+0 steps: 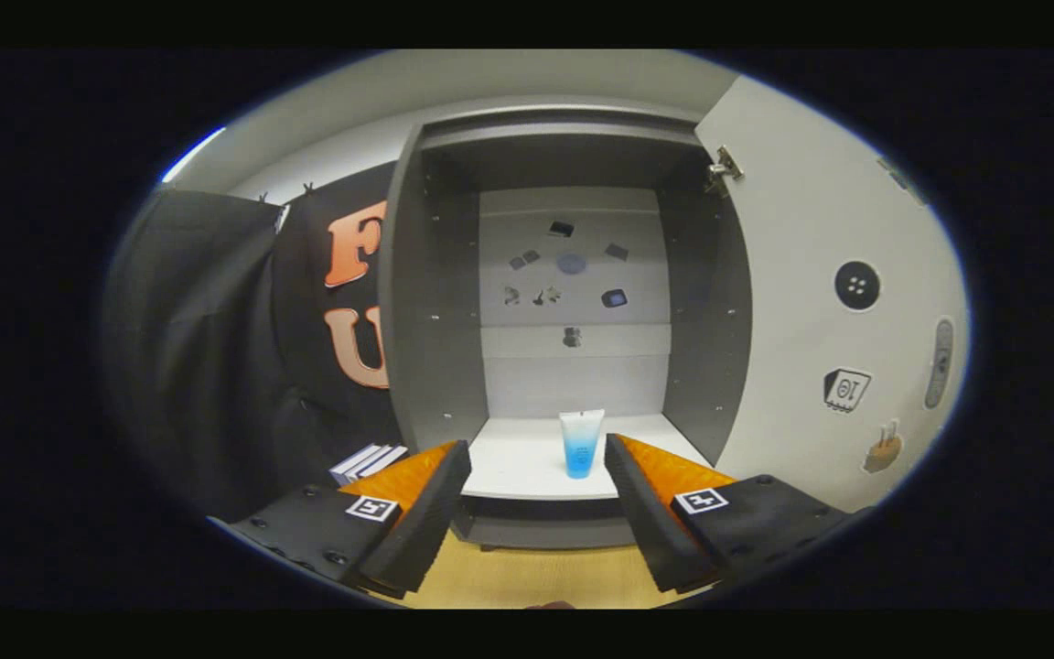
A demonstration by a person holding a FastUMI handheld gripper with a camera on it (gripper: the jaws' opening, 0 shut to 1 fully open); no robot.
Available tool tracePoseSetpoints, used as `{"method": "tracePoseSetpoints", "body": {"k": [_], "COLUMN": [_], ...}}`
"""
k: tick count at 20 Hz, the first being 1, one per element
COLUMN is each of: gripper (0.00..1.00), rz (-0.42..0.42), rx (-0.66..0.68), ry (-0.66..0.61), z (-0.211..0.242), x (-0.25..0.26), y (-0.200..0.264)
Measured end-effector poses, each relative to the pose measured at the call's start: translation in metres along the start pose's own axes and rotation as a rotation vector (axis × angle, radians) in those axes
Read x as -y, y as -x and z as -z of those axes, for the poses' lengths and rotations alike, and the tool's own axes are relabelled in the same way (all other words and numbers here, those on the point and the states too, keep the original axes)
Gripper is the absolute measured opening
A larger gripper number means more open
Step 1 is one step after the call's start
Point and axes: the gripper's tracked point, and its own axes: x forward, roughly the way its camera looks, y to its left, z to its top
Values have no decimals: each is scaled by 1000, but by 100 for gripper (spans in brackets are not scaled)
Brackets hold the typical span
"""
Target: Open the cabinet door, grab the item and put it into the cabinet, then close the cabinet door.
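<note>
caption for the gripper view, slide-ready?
Open tongs face the open cabinet: tube upright on its white shelf just beyond the fingertips, door swung wide to the right.

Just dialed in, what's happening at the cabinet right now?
The cabinet door is swung open to the right, and the blue tube stands upright on the white shelf inside the cabinet. The gripper is open and holds nothing; its fingers sit apart in front of the shelf, with the tube beyond them. Judging by this, the item is already placed, and the door is not yet closed.
</note>
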Motion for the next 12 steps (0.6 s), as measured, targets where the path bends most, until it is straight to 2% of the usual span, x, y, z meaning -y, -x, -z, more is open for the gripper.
{"method": "tracePoseSetpoints", "body": {"k": [5,10,12], "gripper": [95,94,94], "rz": [-17,-67,-56], "rx": [110,123,121], "ry": [-4,-35,-43], "z": [-15,-5,-2], "x": [-3,15,37], "y": [88,162,188]}}
